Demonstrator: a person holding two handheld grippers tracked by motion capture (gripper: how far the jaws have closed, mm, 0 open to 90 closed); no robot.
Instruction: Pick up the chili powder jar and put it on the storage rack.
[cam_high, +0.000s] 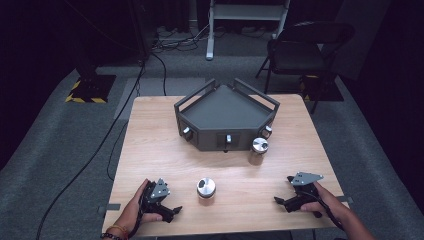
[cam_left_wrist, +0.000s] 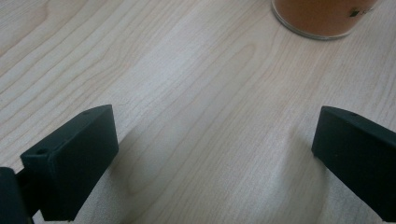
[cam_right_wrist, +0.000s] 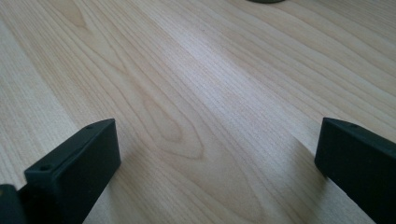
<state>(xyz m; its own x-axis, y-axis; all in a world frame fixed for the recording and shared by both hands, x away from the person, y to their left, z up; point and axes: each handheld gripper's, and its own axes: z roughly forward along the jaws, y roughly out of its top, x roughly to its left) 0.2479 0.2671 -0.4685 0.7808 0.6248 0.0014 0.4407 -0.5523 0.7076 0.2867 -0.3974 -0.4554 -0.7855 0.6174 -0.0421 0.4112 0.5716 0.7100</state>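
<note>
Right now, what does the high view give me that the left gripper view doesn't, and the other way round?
High view alone: the dark tray with knobs at the table's far side, a second jar beside it, the right gripper, the folding chair.
Left gripper view alone: a close look at the left gripper, fingers wide apart, nothing between them.
Both: the wooden table and the near jar.
</note>
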